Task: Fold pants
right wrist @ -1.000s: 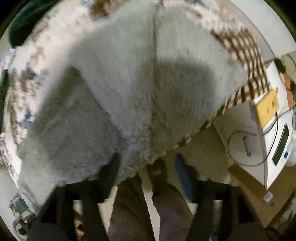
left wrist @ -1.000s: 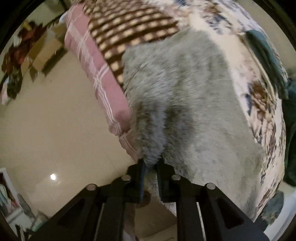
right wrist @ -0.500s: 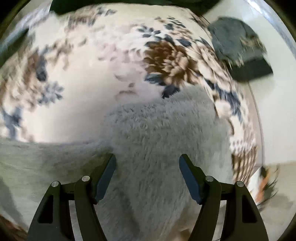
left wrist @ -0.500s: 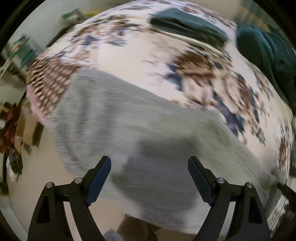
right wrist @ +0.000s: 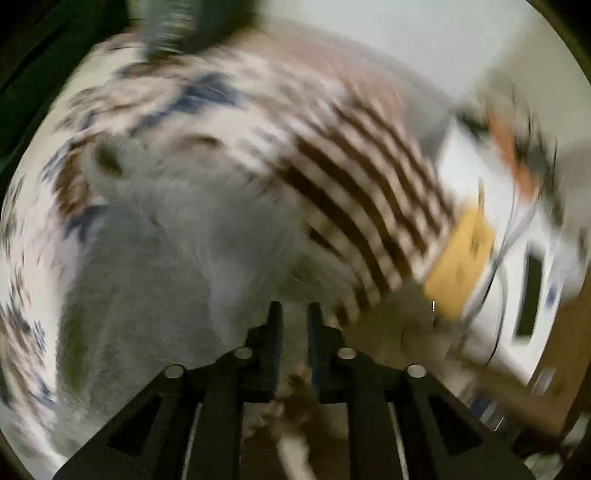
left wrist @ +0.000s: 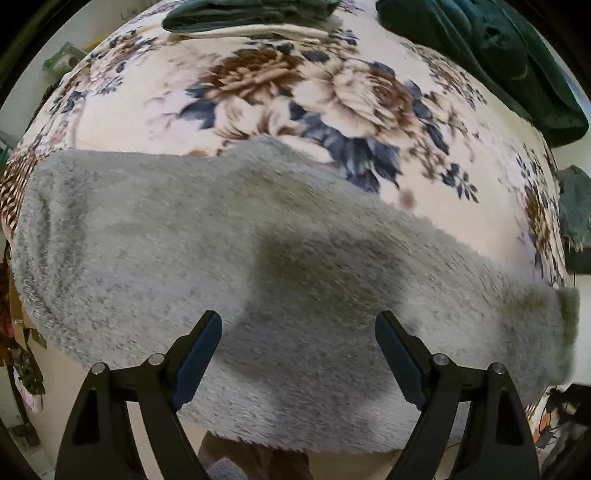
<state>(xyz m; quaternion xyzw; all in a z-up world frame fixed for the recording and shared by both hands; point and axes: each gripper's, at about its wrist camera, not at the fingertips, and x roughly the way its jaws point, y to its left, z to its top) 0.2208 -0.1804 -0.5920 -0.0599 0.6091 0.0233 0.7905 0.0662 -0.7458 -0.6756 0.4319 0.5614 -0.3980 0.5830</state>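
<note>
One grey fleece pants (left wrist: 229, 258), one floral blanket (left wrist: 258, 92), two tongs (left wrist: 297, 354) (right wrist: 294, 325), two dark green garments (left wrist: 491, 55) (left wrist: 240, 14).

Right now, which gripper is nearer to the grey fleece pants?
Right. The right gripper has its jaws nearly shut at the edge of the grey fleece pants, seemingly touching, though that view is blurred. The left gripper hovers open above them.

The whole right wrist view is smeared by motion blur. There the fluffy grey fleece pants (right wrist: 155, 280) lose their edges, and whether the right gripper (right wrist: 294, 314) pinches fabric is unclear.
</note>
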